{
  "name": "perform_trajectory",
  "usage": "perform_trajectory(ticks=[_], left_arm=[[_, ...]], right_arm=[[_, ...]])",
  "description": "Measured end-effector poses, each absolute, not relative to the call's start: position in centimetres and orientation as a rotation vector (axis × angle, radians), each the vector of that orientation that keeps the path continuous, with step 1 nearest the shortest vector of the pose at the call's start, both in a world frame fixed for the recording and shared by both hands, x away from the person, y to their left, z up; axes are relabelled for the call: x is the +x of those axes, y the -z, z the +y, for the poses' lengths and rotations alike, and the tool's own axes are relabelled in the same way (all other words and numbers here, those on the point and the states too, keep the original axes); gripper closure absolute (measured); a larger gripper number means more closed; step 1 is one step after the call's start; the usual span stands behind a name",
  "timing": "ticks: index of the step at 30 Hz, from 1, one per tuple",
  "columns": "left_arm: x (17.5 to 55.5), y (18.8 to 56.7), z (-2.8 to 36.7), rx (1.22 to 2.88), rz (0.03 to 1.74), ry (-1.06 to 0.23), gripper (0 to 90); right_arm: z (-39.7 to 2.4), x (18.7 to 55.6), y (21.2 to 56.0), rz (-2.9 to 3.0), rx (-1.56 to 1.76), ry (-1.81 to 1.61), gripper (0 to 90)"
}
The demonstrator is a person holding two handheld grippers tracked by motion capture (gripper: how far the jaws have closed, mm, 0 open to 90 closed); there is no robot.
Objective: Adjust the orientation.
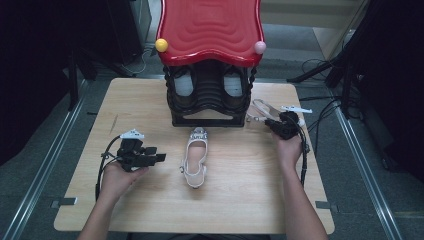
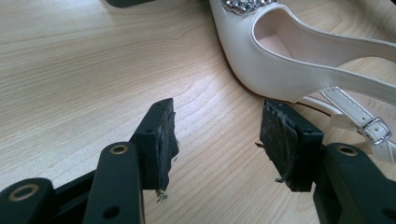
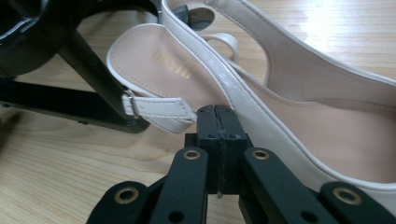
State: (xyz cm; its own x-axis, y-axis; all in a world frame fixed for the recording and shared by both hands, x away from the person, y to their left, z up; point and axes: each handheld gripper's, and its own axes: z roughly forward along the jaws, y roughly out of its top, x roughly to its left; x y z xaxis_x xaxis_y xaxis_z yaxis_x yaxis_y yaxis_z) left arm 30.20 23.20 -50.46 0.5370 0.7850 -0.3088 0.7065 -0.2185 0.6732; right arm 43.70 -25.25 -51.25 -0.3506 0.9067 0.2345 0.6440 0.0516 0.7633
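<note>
The left gripper (image 1: 161,158) waits wide open and empty beside the white shoe (image 1: 195,159) on the table (image 1: 150,210). Farther off, the right gripper (image 1: 269,121) pinches the other shoe (image 1: 260,109) next to the rack (image 1: 209,97). Next, I think, it must lift that shoe into the rack.

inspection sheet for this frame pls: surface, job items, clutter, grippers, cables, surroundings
Surface: light wooden table, bare wood around the items.
Job's things: one white slingback shoe lying mid-table with its jewelled toe toward the shoe rack; a second white shoe beside the rack's right side. Black rack with red wavy top; what look like shoes stored inside.
Clutter: nothing seen.
Grippers: left gripper open, nothing between the pads, first shoe close by. Right gripper jaws pressed together at the second shoe's edge by the buckle strap; whether they pinch it cannot be told.
Cables: a black cable trails from the right gripper; more cables on the floor at right.
Surroundings: grey floor, dark stands either side.
</note>
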Motion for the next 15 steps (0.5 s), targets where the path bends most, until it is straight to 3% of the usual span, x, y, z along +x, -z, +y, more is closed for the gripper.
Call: perform_trajectory(ticks=[15], left_arm=[[30.27,50.46,23.19,1.972,1.207,-0.126,45.3]], right_arm=[[-25.91,43.46,51.05,2.017,1.604,-1.153,90.0]])
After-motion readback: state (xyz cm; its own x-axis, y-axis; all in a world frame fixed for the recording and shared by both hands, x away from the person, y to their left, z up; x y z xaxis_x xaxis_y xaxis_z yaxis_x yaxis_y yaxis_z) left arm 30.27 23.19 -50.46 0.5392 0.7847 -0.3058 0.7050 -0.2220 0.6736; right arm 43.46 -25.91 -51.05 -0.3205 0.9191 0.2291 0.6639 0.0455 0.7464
